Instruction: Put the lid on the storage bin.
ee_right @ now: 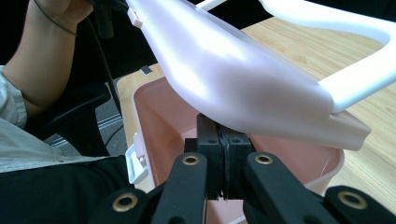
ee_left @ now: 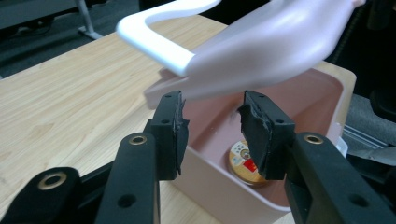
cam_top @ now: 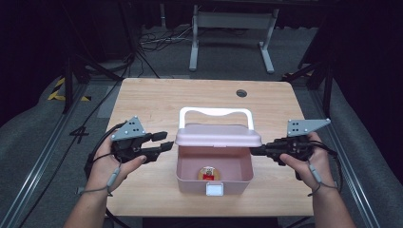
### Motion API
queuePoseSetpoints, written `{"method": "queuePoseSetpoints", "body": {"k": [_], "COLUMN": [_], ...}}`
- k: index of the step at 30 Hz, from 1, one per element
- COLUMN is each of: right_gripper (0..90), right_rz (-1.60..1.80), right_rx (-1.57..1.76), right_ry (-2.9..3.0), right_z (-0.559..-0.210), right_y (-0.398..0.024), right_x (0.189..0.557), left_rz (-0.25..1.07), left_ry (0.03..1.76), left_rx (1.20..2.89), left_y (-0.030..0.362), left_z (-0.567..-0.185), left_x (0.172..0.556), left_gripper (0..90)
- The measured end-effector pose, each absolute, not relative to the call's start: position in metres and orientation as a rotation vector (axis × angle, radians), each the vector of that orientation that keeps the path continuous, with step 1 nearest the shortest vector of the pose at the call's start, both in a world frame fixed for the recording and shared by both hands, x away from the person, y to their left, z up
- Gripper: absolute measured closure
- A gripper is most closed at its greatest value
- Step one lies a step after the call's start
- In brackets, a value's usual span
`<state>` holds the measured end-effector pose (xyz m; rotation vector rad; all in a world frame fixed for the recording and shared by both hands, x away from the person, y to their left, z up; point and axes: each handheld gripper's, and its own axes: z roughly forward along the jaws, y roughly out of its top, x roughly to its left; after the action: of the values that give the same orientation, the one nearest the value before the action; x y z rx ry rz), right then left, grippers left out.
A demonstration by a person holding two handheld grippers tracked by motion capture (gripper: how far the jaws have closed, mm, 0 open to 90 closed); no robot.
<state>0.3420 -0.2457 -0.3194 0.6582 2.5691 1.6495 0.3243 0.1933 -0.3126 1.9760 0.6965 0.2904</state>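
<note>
Pink box (cam_top: 214, 171) mid-table (cam_top: 157, 95), front side. Lid (cam_top: 218, 135) w/ white handle (cam_top: 215, 114) lifted, tilted over box rear. R gripper (cam_top: 256, 151): fingers closed at lid's right edge, under it. L gripper (cam_top: 164, 141): fingers apart, empty, just left of box. Round tin (cam_top: 208, 174) on box floor.

1. The table (cam_top: 157, 97) has a light wooden top with rounded corners.
2. A small round hole (cam_top: 241, 93) is in the top, near the far right corner of the table.
3. Beyond the far edge of the table, a white metal frame (cam_top: 233, 21) stands on the grey floor (cam_top: 228, 59).
4. Black cables (cam_top: 157, 40) lie on the floor beyond the far left corner of the table.
5. Left of the table, yellow and black tape (cam_top: 59, 90) and a dark figure "4" (cam_top: 80, 134) are on the floor.
6. A metal rail (cam_top: 43, 161) runs along the left side of the table.
</note>
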Motion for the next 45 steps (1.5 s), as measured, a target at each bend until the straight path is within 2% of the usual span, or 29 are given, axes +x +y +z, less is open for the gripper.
{"method": "queuePoseSetpoints", "body": {"k": [3,9,14,24,45], "right_gripper": [89.4,89.2,88.8,89.4,90.0], "right_rz": [1.650,1.640,1.612,1.556,1.289], "right_rx": [0.656,0.651,0.653,0.655,0.665], "right_ry": [2.568,2.575,2.597,2.662,2.820], "right_z": [-0.319,-0.318,-0.318,-0.320,-0.322], "right_y": [-0.246,-0.245,-0.245,-0.243,-0.239], "right_x": [0.341,0.338,0.336,0.332,0.326], "left_rz": [0.279,0.337,0.410,0.487,0.496], "left_ry": [0.712,0.774,0.847,0.929,1.001], "left_rx": [1.975,1.928,1.899,1.862,1.888], "left_y": [0.201,0.216,0.223,0.238,0.248], "left_z": [-0.312,-0.313,-0.324,-0.337,-0.356], "left_x": [0.324,0.334,0.348,0.365,0.379], "left_gripper": [57.8,55.1,45.6,38.2,34.7]}}
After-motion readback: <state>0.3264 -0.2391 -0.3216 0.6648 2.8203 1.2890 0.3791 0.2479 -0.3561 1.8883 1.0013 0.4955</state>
